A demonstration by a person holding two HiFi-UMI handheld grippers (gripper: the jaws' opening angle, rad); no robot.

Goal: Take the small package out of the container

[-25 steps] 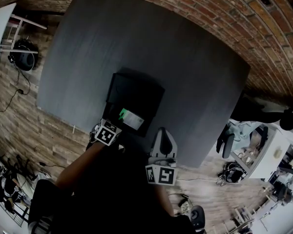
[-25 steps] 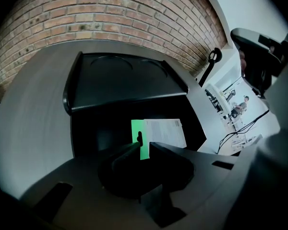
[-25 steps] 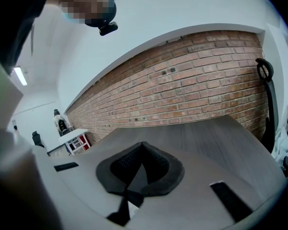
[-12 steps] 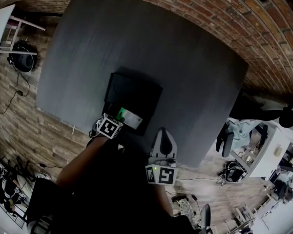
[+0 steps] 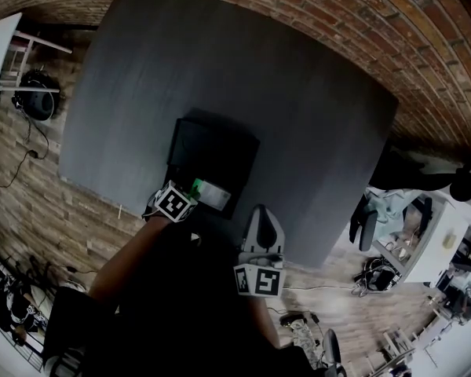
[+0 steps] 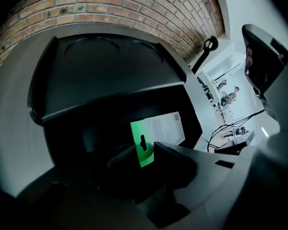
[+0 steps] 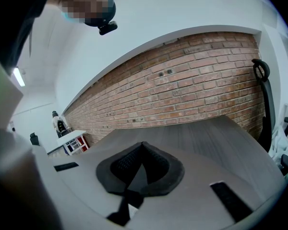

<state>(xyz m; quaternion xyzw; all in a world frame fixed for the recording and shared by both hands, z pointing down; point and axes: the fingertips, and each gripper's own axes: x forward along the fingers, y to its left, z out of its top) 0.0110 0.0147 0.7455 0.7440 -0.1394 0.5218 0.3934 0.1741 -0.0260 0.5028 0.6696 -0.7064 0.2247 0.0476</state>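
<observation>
A black container (image 5: 213, 149) sits on the dark grey table (image 5: 298, 85). Inside it, near the front edge, is the small package (image 5: 213, 193), white with a green hanging tab. In the left gripper view the container's wall (image 6: 110, 95) rises behind the package (image 6: 165, 127). The green tab stands between the jaws of my left gripper (image 6: 145, 153), which are closing, and a gap still shows beside the tab. That left gripper (image 5: 190, 189) reaches over the container's front left edge. My right gripper (image 5: 261, 213) rests near the table's front edge, shut and empty (image 7: 141, 147).
A brick wall (image 5: 361, 22) runs behind the table. On the wooden floor, a white side table (image 5: 1, 47) stands at the left, and chairs and cables (image 5: 377, 242) lie at the right. The table's far half is bare grey surface.
My left gripper has crept forward over the container's front edge and now covers more of the package's green end. The right gripper has stayed still.
</observation>
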